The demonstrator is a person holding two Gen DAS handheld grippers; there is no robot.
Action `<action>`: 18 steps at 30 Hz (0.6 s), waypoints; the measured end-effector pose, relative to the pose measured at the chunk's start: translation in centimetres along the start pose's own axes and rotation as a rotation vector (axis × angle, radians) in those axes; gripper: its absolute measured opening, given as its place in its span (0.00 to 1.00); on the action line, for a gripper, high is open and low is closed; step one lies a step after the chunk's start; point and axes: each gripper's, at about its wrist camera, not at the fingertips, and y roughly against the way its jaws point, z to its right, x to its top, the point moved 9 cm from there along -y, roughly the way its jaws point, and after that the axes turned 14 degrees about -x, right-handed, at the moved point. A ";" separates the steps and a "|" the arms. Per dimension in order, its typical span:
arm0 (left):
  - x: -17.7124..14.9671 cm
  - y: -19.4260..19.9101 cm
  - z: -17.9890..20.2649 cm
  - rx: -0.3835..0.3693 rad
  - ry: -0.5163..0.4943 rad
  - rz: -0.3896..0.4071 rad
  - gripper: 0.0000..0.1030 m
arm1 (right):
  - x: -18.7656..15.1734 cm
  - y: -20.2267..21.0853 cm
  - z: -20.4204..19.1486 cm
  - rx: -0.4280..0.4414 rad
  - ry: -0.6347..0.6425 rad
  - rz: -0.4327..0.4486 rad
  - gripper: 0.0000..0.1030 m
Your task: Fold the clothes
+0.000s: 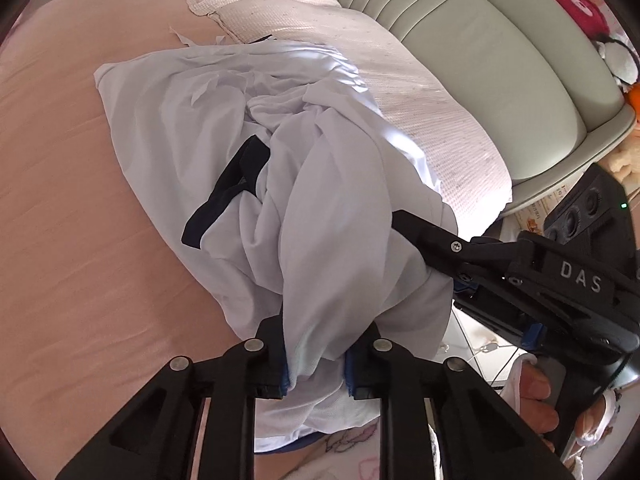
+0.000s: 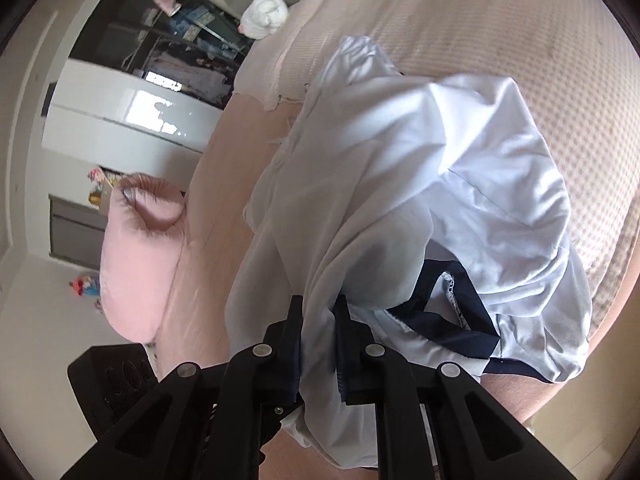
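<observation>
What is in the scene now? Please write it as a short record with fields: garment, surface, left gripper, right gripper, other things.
garment: white shirt with dark blue trim, crumpled, not yet folded
surface: bed with pink sheet and a textured cover
left gripper: left gripper shut on a bunch of the shirt
right gripper: right gripper shut on the shirt near the trim
other things: pink pillow at the bed edge; pale green headboard; white plush toy

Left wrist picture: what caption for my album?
Two claws, left claw and right claw, pinch a crumpled white shirt on a pink bed.
</observation>
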 end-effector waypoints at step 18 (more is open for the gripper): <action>-3.1 10.4 -2.6 0.035 0.050 0.108 0.16 | -6.9 3.9 -10.3 0.060 0.235 0.001 0.11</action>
